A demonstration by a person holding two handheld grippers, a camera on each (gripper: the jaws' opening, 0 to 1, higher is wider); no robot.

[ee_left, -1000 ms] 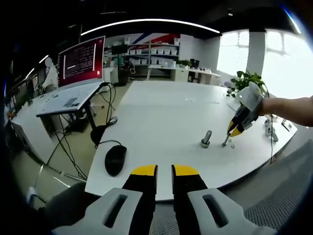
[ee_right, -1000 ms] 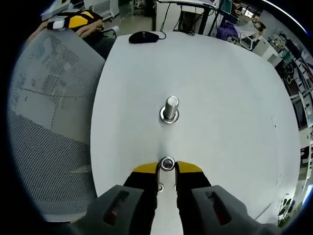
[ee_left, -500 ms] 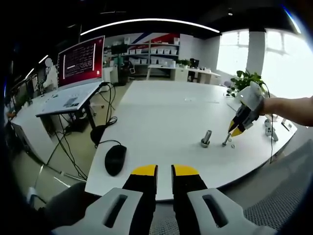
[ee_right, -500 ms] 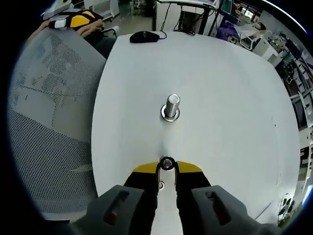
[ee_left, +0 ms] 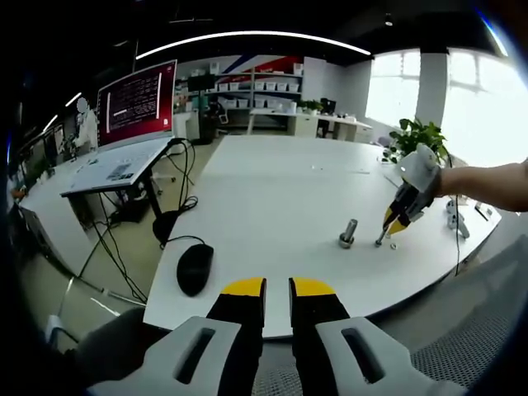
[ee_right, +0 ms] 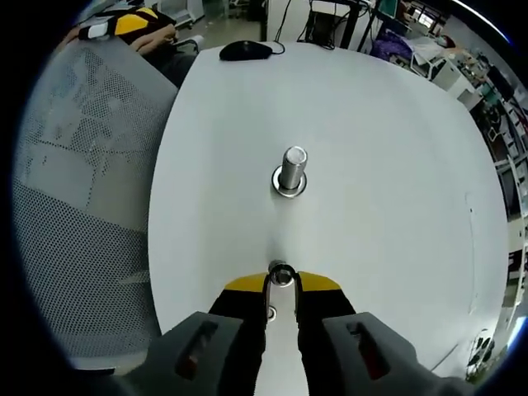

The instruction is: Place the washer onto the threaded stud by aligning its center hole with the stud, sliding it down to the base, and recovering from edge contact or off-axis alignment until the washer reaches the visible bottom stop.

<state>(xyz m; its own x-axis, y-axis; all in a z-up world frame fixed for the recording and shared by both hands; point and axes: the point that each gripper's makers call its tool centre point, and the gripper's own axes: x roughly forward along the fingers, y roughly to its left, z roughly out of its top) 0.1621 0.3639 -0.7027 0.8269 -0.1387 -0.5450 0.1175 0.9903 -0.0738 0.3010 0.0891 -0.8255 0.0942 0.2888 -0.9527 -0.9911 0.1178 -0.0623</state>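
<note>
Right hand-held gripper [ee_right: 281,283] pinches washer [ee_right: 281,275] at tips; threaded stud [ee_right: 290,170] ahead, apart.

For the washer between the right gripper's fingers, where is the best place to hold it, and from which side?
Grip the washer by its outer rim, on two opposite edges, coming from the side away from the stud. It is a thin flat ring, so this probably keeps its center hole free. The right gripper seems to pinch it this way.
</note>
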